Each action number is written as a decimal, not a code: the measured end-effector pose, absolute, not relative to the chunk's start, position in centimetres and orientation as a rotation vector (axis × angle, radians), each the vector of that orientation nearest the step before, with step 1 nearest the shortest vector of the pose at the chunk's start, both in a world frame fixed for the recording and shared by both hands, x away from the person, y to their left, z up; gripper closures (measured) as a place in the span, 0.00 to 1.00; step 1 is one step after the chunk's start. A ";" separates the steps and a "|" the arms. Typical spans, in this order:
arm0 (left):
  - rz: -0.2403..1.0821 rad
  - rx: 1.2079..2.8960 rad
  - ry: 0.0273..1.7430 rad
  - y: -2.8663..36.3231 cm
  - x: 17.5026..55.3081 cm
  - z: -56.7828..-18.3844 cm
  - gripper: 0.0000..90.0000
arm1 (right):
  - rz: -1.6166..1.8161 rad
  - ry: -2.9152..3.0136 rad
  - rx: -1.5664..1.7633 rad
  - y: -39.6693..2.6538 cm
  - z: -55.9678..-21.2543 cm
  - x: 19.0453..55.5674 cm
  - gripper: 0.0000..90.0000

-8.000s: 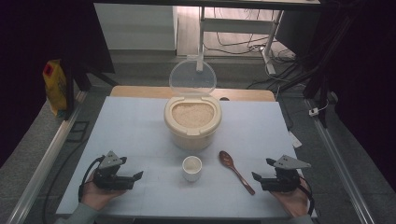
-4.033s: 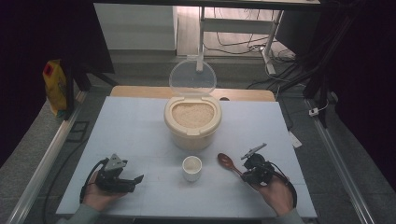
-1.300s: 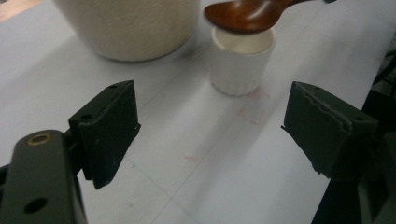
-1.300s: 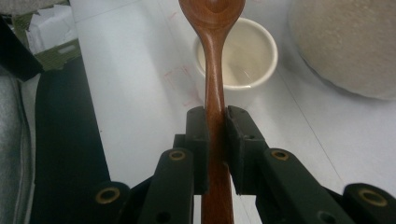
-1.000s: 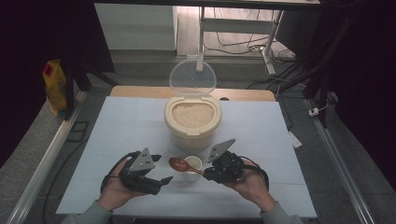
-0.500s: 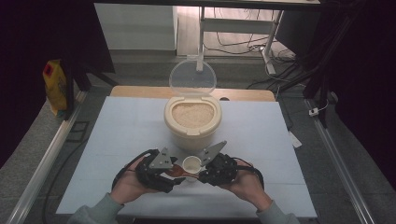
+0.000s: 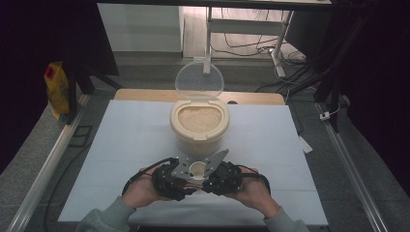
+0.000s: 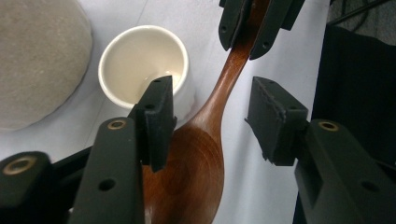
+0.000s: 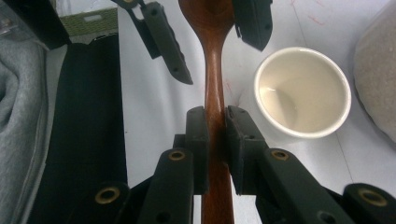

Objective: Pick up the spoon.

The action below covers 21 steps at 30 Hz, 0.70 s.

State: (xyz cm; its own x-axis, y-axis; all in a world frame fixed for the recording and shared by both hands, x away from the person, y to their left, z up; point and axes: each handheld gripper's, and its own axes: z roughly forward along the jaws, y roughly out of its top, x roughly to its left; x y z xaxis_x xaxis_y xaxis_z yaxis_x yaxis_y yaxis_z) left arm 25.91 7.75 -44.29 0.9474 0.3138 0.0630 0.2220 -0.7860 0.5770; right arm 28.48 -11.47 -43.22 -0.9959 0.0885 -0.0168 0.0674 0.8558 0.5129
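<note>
Spoon: your wooden spoon (image 9: pixel 212 60) runs up the middle of the right gripper view, handle at the bottom, bowl at the top edge. In the left gripper view its bowl sits at lower centre, between the jaws.
Right gripper: your right gripper (image 9: pixel 216 122) is clamped tight on the spoon handle, pads pressed on both sides.
Left gripper: your left gripper (image 8: pixel 210 119) is half-wide and its jaws have just been closing around the spoon's neck and bowl. The pads do not press on the wood yet, and a gap shows on the right side.
Cup: the small white cup (image 8: pixel 142 65) stands upper left of the left gripper view, just beside the spoon, and looks empty.
Rice tub: the open tub of rice (image 7: pixel 198 121) stands at centre of the high view, just behind the cup, lid up.
Table: both hands meet at the lower centre of the white table (image 7: pixel 300 145).
Done: spoon lifted and brought over for a hand-over, by the look of it.
Left: finish the second grip, then scooping rice into the cup seems the likely job. None is in it yet.
</note>
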 end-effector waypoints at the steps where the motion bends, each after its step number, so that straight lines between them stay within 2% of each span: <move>1: 0.203 2.512 0.372 7.7 25.9 -44.3 0.59 | 0.821 2.986 0.123 -11.4 -43.2 28.4 0.88; 21: 0.192 2.600 0.221 7.0 25.1 -45.1 0.86 | 0.822 2.958 -0.047 -10.7 -43.0 27.4 0.87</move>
